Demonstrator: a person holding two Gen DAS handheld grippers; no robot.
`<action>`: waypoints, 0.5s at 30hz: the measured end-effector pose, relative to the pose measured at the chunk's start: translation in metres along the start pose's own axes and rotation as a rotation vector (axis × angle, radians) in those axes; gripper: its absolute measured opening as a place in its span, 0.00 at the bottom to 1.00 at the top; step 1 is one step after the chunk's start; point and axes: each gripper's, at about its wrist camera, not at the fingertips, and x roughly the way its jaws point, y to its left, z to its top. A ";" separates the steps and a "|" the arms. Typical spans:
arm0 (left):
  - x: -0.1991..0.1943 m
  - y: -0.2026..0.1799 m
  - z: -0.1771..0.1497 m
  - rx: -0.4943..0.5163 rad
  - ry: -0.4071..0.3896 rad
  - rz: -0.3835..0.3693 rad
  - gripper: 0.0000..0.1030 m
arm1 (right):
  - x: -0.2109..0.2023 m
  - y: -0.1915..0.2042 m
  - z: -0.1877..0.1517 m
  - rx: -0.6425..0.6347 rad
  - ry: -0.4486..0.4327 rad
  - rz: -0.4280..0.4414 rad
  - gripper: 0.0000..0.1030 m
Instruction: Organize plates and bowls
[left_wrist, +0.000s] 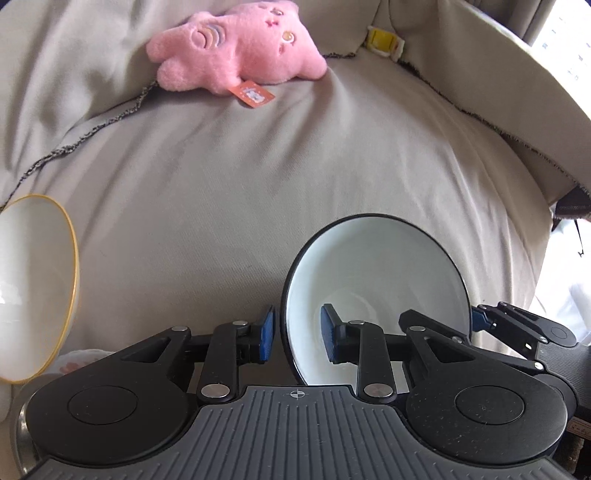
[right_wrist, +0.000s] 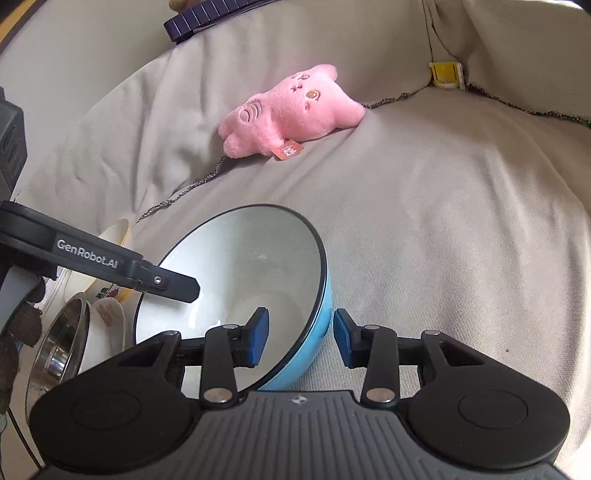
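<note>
A blue bowl (right_wrist: 236, 295) with a dark rim and pale inside stands tipped on its edge on the sofa cushion (right_wrist: 443, 229), low in the centre of the right wrist view, straddled on both sides. The right gripper (right_wrist: 298, 338) has one finger inside the bowl and one outside; the pads stand a little apart from the wall, not yet pinching it. In the left wrist view, the left gripper (left_wrist: 297, 332) brackets the opposite rim (left_wrist: 286, 314) of the same bowl (left_wrist: 376, 295), pads likewise spread with a visible gap.

The step appears to be securing the bowl for stacking. Done well, one gripper would close squarely on the rim before the other lets go, so that the tipped bowl does not roll.

Both grippers angle downward, the left more steeply. A yellow-rimmed bowl (left_wrist: 37, 288) sits at the left edge of the left view; a steel bowl (right_wrist: 59, 347) and small patterned dishes (right_wrist: 107, 314) crowd the lower left of the right view. A pink plush toy (right_wrist: 288, 118) lies further back.
</note>
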 end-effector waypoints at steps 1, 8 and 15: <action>-0.004 0.005 -0.002 -0.006 -0.010 -0.012 0.30 | -0.001 0.001 0.002 -0.007 -0.009 -0.013 0.42; -0.029 0.043 -0.017 -0.093 -0.110 -0.077 0.30 | -0.011 0.005 0.028 -0.072 -0.067 -0.115 0.53; -0.066 0.109 -0.021 -0.193 -0.271 0.026 0.30 | 0.003 0.054 0.060 -0.306 -0.112 -0.232 0.71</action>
